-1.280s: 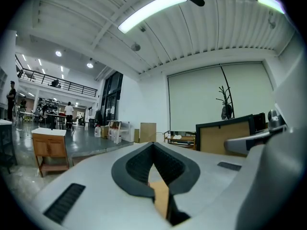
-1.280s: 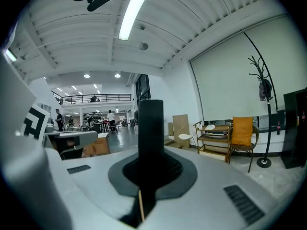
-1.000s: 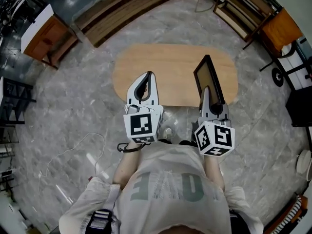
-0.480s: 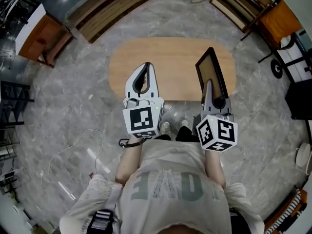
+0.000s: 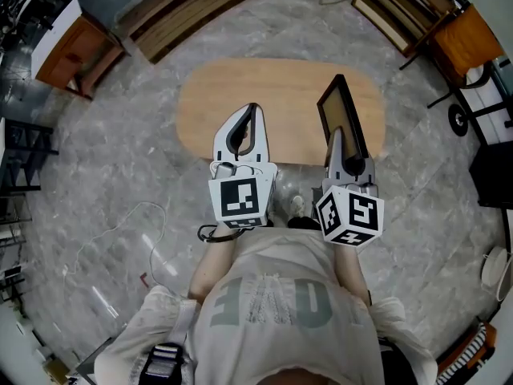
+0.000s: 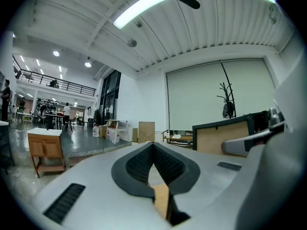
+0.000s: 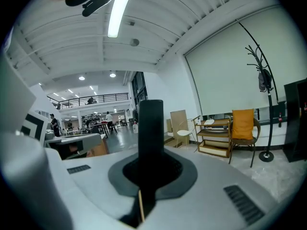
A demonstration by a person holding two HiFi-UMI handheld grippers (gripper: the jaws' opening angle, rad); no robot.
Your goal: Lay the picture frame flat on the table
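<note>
The picture frame (image 5: 341,119), with a dark border and a tan panel, stands on edge over the right part of the oval wooden table (image 5: 272,87). My right gripper (image 5: 335,137) is shut on its near lower edge. In the right gripper view the frame (image 7: 150,128) shows edge-on as a black bar rising between the jaws. My left gripper (image 5: 252,112) hovers over the table's front middle, shut with nothing in it. In the left gripper view its tips (image 6: 153,146) meet, and the frame (image 6: 223,135) stands to the right. Whether the frame touches the table I cannot tell.
The table stands on a grey marble floor. A wooden cabinet (image 5: 72,50) is at the far left. Shelves (image 5: 393,14) and an orange chair (image 5: 465,42) are at the far right. A thin cable (image 5: 120,231) lies on the floor to my left.
Both grippers and the frame keep almost the same places over the table. The head view has shifted a little, so everything sits slightly higher in the picture.
</note>
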